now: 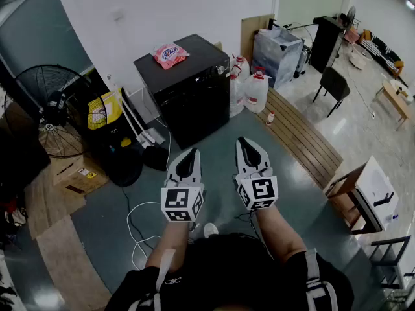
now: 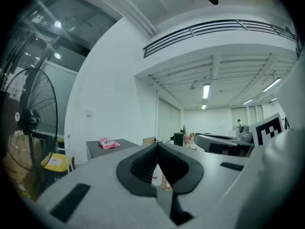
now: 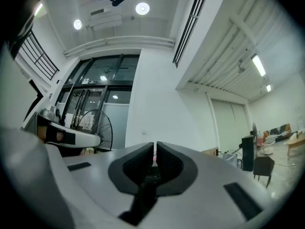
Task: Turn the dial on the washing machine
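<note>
Right gripper (image 3: 155, 146) closed; head view shows washing machine (image 1: 188, 89) ahead

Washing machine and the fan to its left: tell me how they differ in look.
The washing machine is a solid black box; the fan is a round, open wire cage. The washing machine has a pink packet on top; the fan carries nothing. The washing machine stands by the white wall; the fan stands further left, by a cardboard box. Both are dark.
</note>
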A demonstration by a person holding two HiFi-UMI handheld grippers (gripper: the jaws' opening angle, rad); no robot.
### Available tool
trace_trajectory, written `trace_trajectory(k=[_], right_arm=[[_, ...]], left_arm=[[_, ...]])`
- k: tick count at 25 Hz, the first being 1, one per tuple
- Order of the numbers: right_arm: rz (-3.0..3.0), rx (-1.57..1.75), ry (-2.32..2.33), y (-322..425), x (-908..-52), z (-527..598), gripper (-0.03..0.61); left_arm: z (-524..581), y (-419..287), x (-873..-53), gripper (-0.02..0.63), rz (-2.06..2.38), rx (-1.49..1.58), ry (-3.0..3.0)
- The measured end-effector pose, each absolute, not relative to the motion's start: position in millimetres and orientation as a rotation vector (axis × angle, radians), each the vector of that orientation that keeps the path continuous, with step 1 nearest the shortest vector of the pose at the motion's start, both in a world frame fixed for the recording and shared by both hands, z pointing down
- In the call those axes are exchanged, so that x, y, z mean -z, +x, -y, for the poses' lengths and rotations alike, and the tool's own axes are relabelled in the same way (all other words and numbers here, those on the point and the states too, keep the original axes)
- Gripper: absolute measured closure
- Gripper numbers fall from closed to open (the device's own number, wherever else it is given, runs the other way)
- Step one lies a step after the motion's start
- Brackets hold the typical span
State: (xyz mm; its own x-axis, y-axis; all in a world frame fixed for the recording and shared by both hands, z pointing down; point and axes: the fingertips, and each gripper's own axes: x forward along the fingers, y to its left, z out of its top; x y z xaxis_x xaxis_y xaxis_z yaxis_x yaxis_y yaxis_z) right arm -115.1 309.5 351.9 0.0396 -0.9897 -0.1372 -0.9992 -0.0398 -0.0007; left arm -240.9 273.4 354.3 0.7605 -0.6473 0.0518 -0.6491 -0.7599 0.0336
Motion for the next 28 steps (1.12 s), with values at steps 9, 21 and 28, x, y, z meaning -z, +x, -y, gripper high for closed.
trace_trajectory(k=[9, 21, 28], right_arm=[[-2.084, -0.107, -2.120, -112.2, -342.7, -306.7, 0.566], [-2.056, -0.139, -2.184, -127.0, -340.4, -261.1, 0.566], [-2.016, -0.168, -2.237, -136.9, -342.4, -236.7, 0.568]], left_arm=[[-262.4, -239.4, -360.5, 0.611, 1.069, -0.083, 2.885], [-210.4, -246.6, -358.5, 0.611, 0.985, -0.041, 2.921], [-172.1, -250.8, -357.8, 0.611, 0.931, -0.026, 2.934]])
